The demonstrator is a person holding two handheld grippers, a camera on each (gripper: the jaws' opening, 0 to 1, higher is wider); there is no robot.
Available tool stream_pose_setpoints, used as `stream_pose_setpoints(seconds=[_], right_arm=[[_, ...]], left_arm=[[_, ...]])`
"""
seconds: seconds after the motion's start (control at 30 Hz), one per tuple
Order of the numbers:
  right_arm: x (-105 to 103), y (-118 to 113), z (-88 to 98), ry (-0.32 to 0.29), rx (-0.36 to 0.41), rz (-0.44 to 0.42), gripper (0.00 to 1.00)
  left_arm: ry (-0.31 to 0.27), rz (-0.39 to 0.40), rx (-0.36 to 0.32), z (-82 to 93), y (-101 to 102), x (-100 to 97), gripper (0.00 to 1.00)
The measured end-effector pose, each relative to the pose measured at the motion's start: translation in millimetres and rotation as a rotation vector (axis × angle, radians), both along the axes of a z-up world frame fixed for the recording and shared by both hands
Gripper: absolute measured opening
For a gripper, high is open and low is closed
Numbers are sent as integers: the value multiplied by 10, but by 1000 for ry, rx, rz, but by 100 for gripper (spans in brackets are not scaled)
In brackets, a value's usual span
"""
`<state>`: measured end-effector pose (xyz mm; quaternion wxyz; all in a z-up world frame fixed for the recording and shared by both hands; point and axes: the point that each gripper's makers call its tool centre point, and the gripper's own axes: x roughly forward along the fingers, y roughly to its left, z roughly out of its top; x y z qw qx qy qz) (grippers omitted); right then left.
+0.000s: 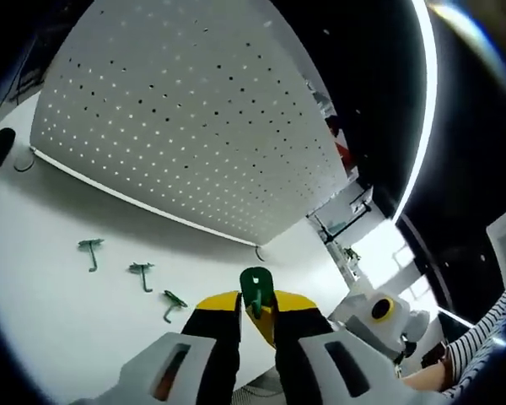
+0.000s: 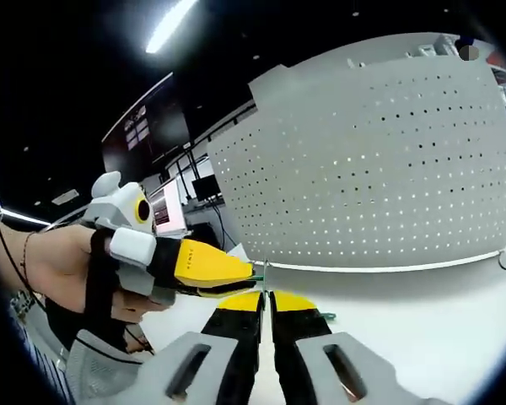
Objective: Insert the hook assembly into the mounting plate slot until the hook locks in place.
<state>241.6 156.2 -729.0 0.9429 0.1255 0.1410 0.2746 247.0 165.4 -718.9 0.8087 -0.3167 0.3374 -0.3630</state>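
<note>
You had four green hooks in the left gripper view: three loose ones lying in a row on the white table (image 1: 51, 321), the first hook (image 1: 91, 251) farthest toward the table's left edge, the second hook (image 1: 142, 274) beside it and the third hook (image 1: 173, 304) nearest your jaws, each apart from the others, and a fourth, the held hook (image 1: 255, 291), pinched by your left gripper (image 1: 255, 316). That one was a glossy dark-green piece with a rounded top standing up out of the yellow-tipped jaws, which were closed narrowly on it. There was one pegboard (image 1: 202, 126), a large white perforated plate standing upright along the table's far edge, its holes in regular rows. The room behind was dark, with a long ceiling light strip and monitors on desks. In the right gripper view your right gripper (image 2: 266, 304) had its jaws pressed together with nothing clearly between them, and your left gripper (image 2: 236, 272) came in beside it, carrying what looked like the thin end of the hook, though that was too small to be sure.
</note>
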Motion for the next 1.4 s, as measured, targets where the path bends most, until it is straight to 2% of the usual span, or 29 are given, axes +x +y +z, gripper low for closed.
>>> stream_pose_setpoints(seconds=[0.33,0.63,1.2,1.4], right_arm=[[1,20,20,-14,-8,1,1],[-18,43,13,-22,-21,11,1],[-43,70,38,-41,-34,28,2],[-38,67,69,-37,-33,30,3]], left_arm=[[27,-1,-14,-45,-23,-44,7],[69,60,-76,-44,13,-41,5],[115,96,-142,-24,37,-53,3],[81,79,-106,13,38,-36,2]])
